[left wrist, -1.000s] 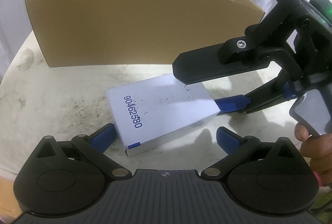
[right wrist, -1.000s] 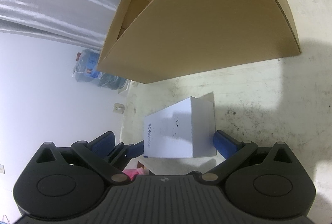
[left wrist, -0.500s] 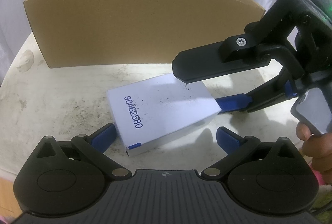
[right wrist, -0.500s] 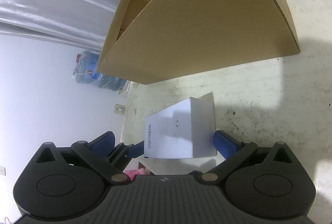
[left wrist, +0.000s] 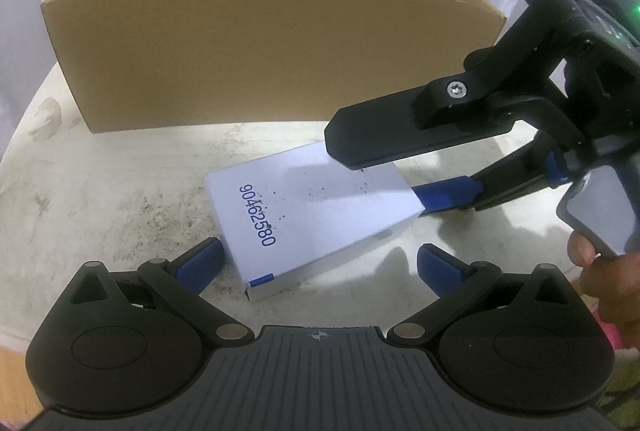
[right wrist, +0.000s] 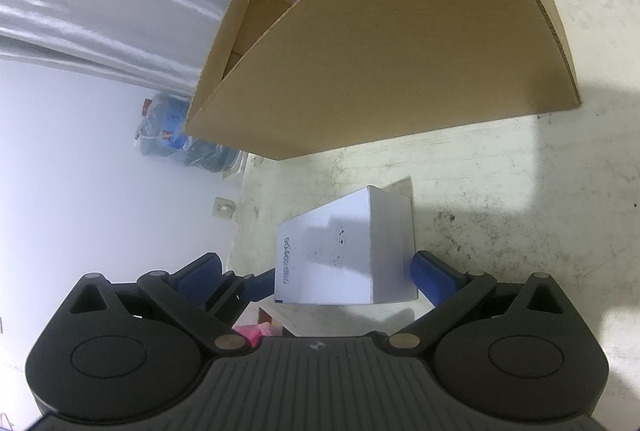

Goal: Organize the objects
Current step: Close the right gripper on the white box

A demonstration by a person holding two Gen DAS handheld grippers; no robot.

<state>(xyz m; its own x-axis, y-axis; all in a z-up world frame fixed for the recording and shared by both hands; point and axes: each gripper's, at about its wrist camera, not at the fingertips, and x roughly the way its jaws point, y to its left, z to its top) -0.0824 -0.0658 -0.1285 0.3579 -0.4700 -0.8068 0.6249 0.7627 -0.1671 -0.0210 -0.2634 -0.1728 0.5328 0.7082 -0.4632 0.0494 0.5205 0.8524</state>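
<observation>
Your right tool [right wrist: 348, 269] straddles the white box [left wrist: 296, 215] on the worktop [left wrist: 120, 183], fingers spread; your left tool [left wrist: 320, 263] gapes too, cardboard box [left wrist: 260, 47] at twelve o'clock.

Even, fairly bright overhead light; soft gripper shadows on the table [left wrist: 100, 191]. Strong fisheye bending and dark corners. Right wrist view slightly soft, possibly motion blur.
</observation>
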